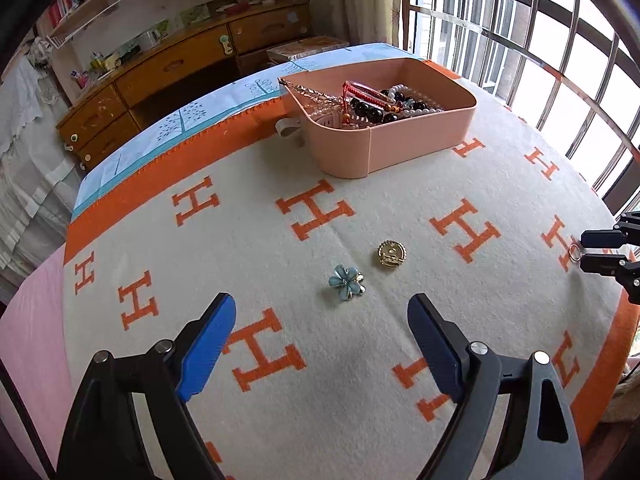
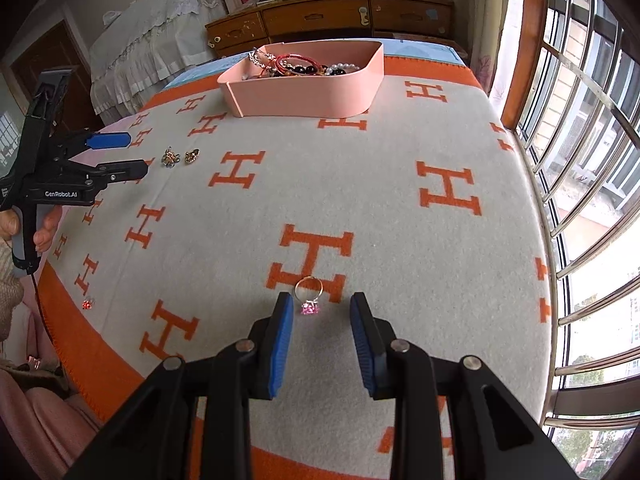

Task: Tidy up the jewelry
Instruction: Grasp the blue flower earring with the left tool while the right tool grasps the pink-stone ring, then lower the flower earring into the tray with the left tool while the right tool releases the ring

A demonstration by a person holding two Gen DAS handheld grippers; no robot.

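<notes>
A small ring [image 2: 309, 288] lies flat on the blanket [image 2: 360, 208], a thin gold band with a bright pink stone [image 2: 310, 309] set at the side nearest the right gripper [image 2: 322, 320]. It sits on the foot of one of the orange H letters, the stone pointing back toward the tool. The right gripper is released, its two blue pads [image 2: 280, 340] parted with the ring lying just ahead and between their tips; neither pad touches it.

Straight ahead of that gripper, well beyond the ring, stands the pink box [image 2: 304, 92], open on top and heaped with jewelry: red bangles, dark beads, a pearl strand and a clear chain draped over its rim. Only bare blanket lies between ring and box.

Off to the right gripper's left hovers the left gripper [image 1: 322, 316], also released, jaws wide apart and holding nothing. Just ahead of its tips lie two small pieces side by side: a blue flower brooch [image 1: 346, 282] nearer, and a round gold brooch [image 1: 392, 254] a little farther and to the right. The pink box is farther ahead of them still.

Near the blanket's orange border, to the right gripper's left, a tiny red-stoned piece [image 2: 87, 304] lies alone. Beyond the bed are wooden drawers [image 2: 320, 20]; the barred window [image 2: 580, 160] runs along the right.
</notes>
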